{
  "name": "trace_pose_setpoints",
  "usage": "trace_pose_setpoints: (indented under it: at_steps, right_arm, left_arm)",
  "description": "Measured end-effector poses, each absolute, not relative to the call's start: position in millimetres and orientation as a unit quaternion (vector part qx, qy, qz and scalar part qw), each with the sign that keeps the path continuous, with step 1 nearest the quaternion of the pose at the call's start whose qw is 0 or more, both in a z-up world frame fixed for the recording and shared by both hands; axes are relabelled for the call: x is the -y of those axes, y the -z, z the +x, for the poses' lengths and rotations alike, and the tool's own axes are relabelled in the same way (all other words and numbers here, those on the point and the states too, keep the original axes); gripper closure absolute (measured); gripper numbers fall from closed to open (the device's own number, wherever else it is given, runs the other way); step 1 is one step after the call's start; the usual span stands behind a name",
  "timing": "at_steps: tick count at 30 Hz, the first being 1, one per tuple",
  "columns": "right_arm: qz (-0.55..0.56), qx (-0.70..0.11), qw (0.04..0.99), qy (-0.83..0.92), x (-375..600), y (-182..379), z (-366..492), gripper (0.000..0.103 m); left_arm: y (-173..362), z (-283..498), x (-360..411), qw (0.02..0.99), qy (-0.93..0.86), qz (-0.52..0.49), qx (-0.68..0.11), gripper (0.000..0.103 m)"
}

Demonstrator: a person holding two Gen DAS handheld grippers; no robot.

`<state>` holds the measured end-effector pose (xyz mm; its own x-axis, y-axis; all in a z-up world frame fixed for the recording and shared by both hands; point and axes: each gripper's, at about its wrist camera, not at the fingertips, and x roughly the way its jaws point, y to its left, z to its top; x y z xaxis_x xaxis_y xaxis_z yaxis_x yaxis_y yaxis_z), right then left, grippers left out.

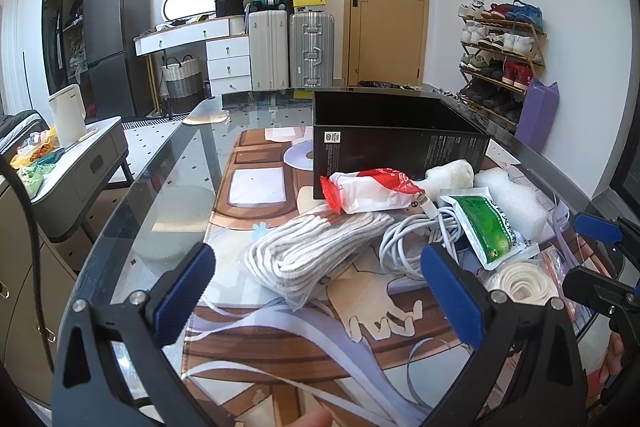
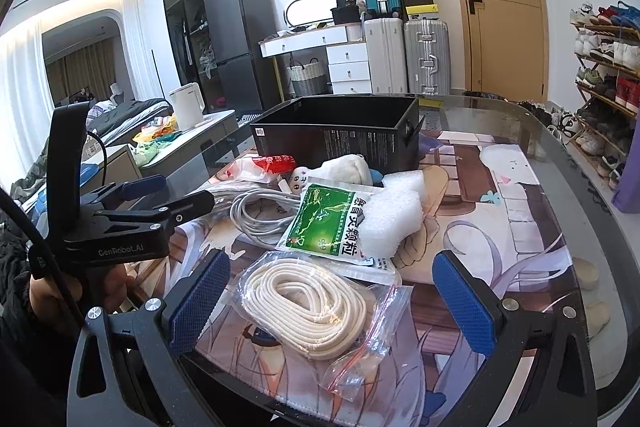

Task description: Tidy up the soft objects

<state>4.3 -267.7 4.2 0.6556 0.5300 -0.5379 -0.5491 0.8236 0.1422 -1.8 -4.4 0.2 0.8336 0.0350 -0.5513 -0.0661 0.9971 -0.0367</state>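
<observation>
My left gripper is open and empty, hovering just before a bagged bundle of white rope. My right gripper is open, its fingers on either side of a bagged cream cord coil that lies on the mat. Behind lie a white cable, a green sachet, a white foam block, a red and white bag and a white plush. An open black box stands behind them. The left gripper also shows in the right wrist view.
Everything sits on a printed mat on a glass table. A grey side table with a white kettle stands left. A shoe rack stands at the right wall. Suitcases and a door are behind.
</observation>
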Motion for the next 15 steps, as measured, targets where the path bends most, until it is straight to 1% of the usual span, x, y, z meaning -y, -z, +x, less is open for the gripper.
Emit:
trace_pose_setpoints:
  at_steps: [15]
  right_arm:
    - [-0.018, -0.298, 0.908, -0.293, 266.6, 2.5, 8.2, 0.0]
  left_arm:
    - [0.0, -2.2, 7.2, 0.957, -0.026, -0.029, -0.287, 0.0]
